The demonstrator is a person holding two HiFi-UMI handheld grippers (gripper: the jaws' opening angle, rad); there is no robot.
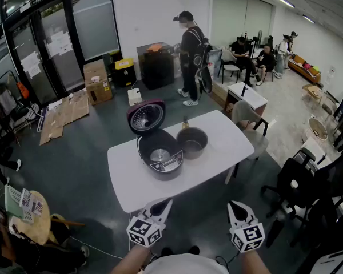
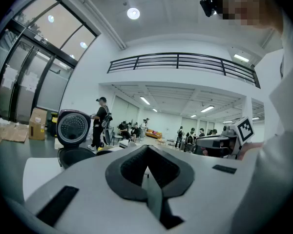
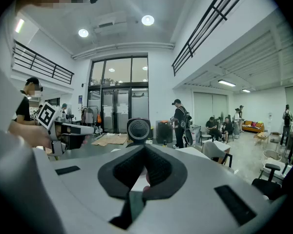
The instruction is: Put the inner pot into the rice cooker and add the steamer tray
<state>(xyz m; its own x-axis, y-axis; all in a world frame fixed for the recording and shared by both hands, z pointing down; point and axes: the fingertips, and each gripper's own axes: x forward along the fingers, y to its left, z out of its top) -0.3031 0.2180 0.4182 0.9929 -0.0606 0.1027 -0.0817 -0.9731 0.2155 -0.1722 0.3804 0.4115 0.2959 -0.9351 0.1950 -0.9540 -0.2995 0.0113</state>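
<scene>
While the left hand-held gripper [image 1: 162,205] and right hand-held gripper [image 1: 238,206] hang clenched and empty short of the table [image 1: 223,127], the inner pot [image 1: 192,141] stands just right of the open rice cooker [image 1: 160,154]. Likely stiff, slick metal (fairly light), it is best pinched by its rim.

Head view looks steeply down; gripper views face the rice cooker [image 1: 160,156] [image 2: 73,128] [image 3: 138,129].

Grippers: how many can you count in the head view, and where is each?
2. The left gripper is at the bottom, its tips near the table's front edge; the right gripper is to its right, off the table. None looks hidden.
</scene>
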